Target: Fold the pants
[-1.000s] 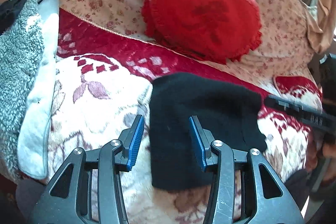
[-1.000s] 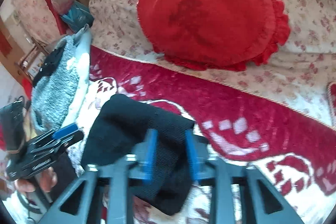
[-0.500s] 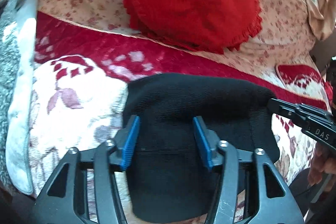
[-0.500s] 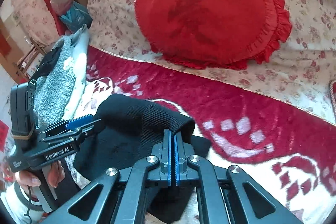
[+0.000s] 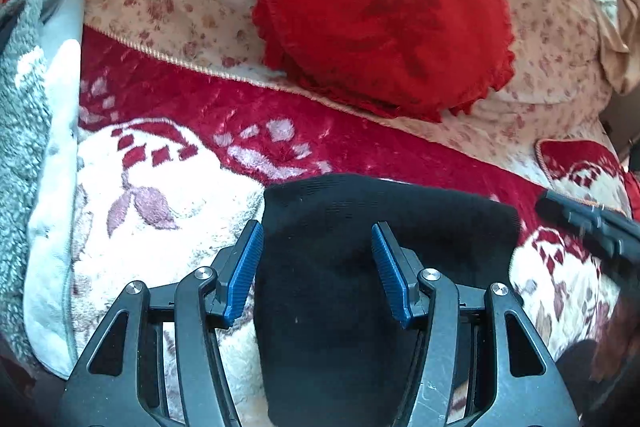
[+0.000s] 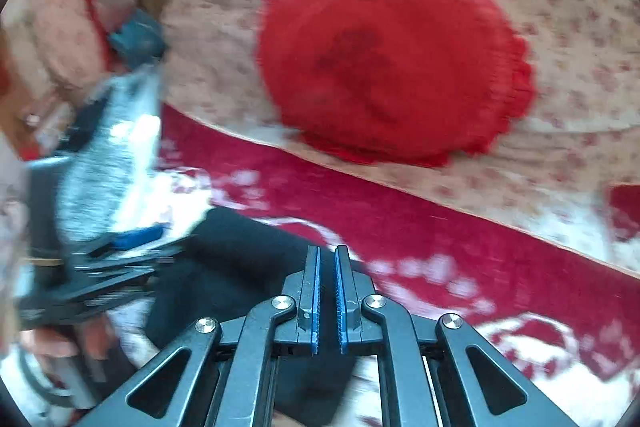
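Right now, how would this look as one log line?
left gripper: open over folded black pants | right gripper: nearly shut, grip unclear | surface: red blanket

Open blanket [image 5: 168,227] left of pants [image 5: 340,267]; red cushion [image 5: 384,23] behind

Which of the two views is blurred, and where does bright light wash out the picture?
Left wrist view: mostly sharp; the black pants and red heart cushion are clear, and sunlight washes out the white blanket patch. Right wrist view: motion blur everywhere except the right gripper.
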`<state>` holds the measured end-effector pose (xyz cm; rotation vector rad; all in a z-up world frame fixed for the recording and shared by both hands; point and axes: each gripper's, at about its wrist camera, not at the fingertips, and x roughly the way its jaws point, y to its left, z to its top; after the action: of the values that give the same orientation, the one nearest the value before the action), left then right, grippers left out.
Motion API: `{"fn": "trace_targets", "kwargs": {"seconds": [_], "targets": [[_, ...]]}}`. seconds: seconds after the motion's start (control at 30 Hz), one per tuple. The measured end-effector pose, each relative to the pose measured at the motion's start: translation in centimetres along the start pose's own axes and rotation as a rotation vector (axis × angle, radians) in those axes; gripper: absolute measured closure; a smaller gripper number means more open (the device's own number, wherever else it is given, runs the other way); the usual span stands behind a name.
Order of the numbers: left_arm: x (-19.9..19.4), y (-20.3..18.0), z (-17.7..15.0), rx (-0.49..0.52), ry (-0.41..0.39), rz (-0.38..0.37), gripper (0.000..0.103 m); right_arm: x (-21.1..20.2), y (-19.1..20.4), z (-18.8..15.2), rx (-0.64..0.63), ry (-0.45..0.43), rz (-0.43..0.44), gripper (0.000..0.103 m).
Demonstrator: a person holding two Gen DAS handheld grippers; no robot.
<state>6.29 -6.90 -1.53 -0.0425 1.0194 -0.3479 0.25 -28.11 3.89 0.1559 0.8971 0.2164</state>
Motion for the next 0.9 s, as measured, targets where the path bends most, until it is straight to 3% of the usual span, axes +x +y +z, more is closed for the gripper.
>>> {"fn": "trace_targets", "kwargs": {"seconds": [0.13, 0.27, 0.3, 0.57, 0.7, 0.9], "targets": [[1.5, -0.2, -0.1, -0.010, 0.023, 0.018, 0.048, 3.6, 2.6, -0.1, -0.068, 0.055, 0.033, 0.097], [2.1, -1.2, -0.3, 0.037, 0.010, 0.044, 0.045, 8.3, 1.0, -1.0, 0.003, 0.156, -0.032, 0.097], [2.2, -1.3, -0.4, 0.045, 0.002, 0.053, 0.044, 8.6, 0.3, -1.2, 0.036, 0.135, -0.014, 0.097], [0.8, -0.6, -1.1, 0.017, 0.011, 0.026, 0.044, 5.2, 1.3, -1.3, 0.002, 0.129, 0.007, 0.097], [-0.4, -0.9, -2.7, 0.038, 0.002, 0.043, 0.044, 2.8, 2.4, -2.9, -0.036, 0.121, 0.016, 0.097], [-1.1, -1.1, -4.1, 0.043, -0.003, 0.058, 0.044, 1.9, 2.8, -5.9, -0.064, 0.178, 0.000, 0.095]]}}
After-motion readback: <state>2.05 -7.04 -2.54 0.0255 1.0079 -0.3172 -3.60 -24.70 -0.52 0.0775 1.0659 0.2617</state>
